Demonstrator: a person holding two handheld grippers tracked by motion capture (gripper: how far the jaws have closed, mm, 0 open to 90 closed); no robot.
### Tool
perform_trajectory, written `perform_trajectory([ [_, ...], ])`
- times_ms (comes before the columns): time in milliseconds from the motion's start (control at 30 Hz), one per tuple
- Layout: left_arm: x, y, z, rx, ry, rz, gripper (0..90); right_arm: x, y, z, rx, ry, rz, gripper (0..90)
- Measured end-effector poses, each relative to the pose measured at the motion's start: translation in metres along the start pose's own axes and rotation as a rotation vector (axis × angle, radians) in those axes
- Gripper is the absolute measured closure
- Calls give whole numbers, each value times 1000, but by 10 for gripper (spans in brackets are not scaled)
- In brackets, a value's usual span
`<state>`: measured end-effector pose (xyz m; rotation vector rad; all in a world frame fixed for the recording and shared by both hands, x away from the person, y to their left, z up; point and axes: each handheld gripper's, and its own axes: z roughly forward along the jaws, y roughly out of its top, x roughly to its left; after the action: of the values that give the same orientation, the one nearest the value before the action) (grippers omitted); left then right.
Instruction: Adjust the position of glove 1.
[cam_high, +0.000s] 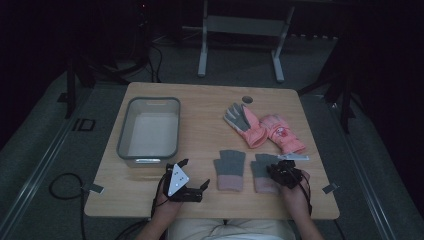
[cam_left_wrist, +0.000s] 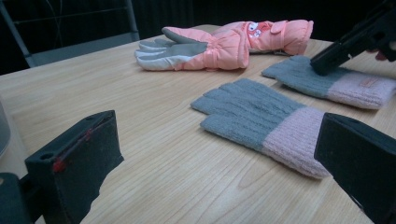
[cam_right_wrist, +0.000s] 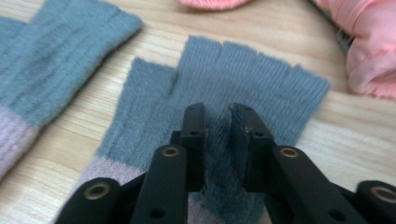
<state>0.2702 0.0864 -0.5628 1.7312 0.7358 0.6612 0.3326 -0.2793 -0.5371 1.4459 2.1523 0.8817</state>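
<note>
Your right tool (cam_right_wrist: 217, 123) has pinched a fold of the right-hand grey knit glove (cam_right_wrist: 243, 79), which lies flat on the table (cam_high: 200, 125) beside its twin (cam_high: 229, 169); lift slowly so the knit doesn't slip, and keep your left tool (cam_high: 192, 176), jaws wide and empty, clear

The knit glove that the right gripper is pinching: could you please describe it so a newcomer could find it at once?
On the wooden table, look at the near right part, in front of the pink ski gloves. Two grey fingerless gloves with pink cuffs lie side by side there; it is the right-hand one, the one with its fabric bunched between the right gripper jaws.
</note>
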Motion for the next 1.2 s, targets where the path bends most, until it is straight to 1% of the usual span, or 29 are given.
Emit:
perform_trajectory([
  [33, 0, 0, 0, 0, 0, 0, 0, -1, 1, -2, -20, 6, -17, 743],
  [100, 0, 0, 0, 0, -1, -1, 0, -3, 3, -5, -37, 37, -49, 718],
  [133, 0, 0, 0, -1, 0, -2, 0, -4, 4, -7, -45, 44, -71, 709],
  [167, 0, 0, 0, -1, 0, -2, 0, -4, 4, -7, -45, 44, -71, 709],
  [200, 0, 0, 0, -3, 0, -3, 0, -5, 5, -8, -49, 51, -92, 696],
  [233, 0, 0, 0, -3, 0, -3, 0, -7, 7, -10, -43, 85, -137, 661],
  [300, 0, 0, 0, 0, 0, -2, 0, -9, 8, -11, -28, 115, -177, 633],
  [333, 0, 0, 0, 0, 0, -2, 0, -10, 8, -11, -20, 127, -191, 620],
  [400, 0, 0, 0, 1, 0, -4, 0, -13, 8, -10, 4, 169, -210, 617],
  [433, 0, 0, 0, 0, 0, -5, 0, -14, 7, -9, 13, 178, -214, 607],
  [467, 0, 0, 0, 0, 0, -5, 0, -15, 7, -8, 21, 171, -219, 606],
  [533, 0, 0, 0, -1, 1, -6, 0, -15, 5, -6, 28, 176, -206, 591],
  [633, 0, 0, 0, -1, 2, -7, 0, -14, 3, -3, 28, 166, -192, 579],
  [733, 0, 0, 0, -3, 2, -7, 0, -13, -1, 2, 43, 159, -191, 578],
  [800, 0, 0, 0, -2, 2, -7, 0, -12, -3, 4, 42, 154, -193, 624],
  [833, 0, 0, 0, -1, 2, -7, 0, -11, -4, 5, 38, 142, -204, 660],
  [967, 0, 0, 0, 0, 2, -6, 0, -5, -5, 6, 29, 103, -203, 764],
  [1033, 0, 0, 0, 0, 5, -5, 0, -5, -4, 6, 31, 99, -189, 828],
  [1100, 0, 0, 0, 1, 10, -5, 0, -4, -5, 6, 17, 91, -170, 844],
  [1167, 0, 0, 0, 1, 7, -6, 0, -5, -4, 4, 16, 94, -130, 853],
  [1200, 0, 0, 0, -1, 6, -7, 0, -4, -2, 1, 7, 93, -119, 856],
])
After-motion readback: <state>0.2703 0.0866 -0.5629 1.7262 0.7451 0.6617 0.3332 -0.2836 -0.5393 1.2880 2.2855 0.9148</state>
